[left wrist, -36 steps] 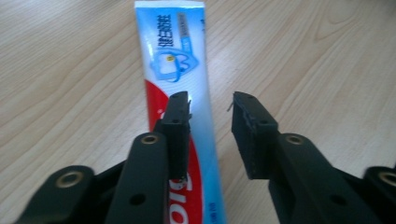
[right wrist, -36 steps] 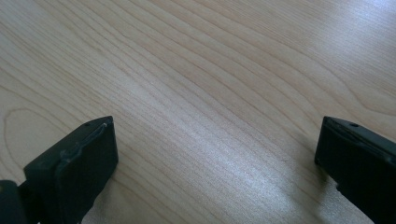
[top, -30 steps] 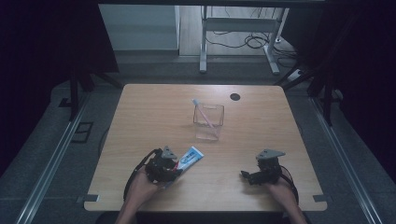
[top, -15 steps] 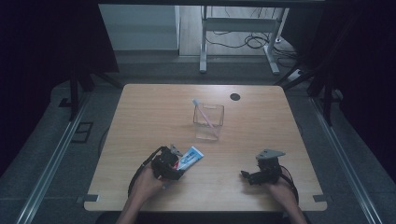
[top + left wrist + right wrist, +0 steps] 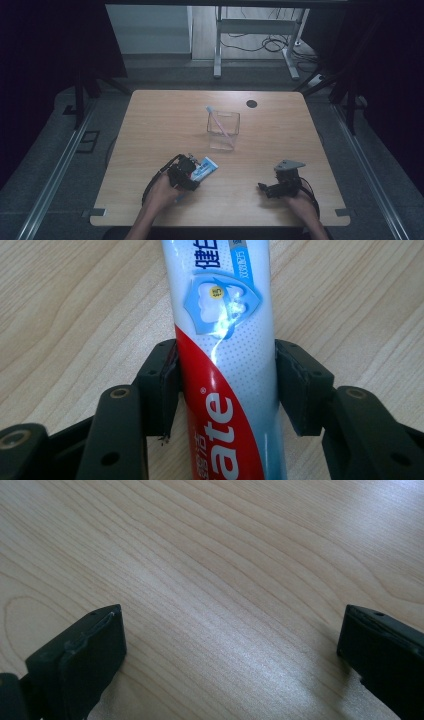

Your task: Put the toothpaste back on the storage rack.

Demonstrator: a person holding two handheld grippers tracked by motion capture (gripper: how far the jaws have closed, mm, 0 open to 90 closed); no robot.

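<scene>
High view: the toothpaste tube (image 5: 205, 168) lay flat on the table (image 5: 150, 125), short of the clear container (image 5: 223, 131) holding a toothbrush (image 5: 216, 118); transfer was judged pending.

Left gripper view: the left gripper (image 5: 225, 390) had just opened wider, jaws straddling the tube, right pad touching, left pad just clear.

Right gripper view: the right gripper (image 5: 230, 645) stood open above bare wood.

Bare table (image 5: 280, 145) around clear cup (image 5: 223, 131).
</scene>
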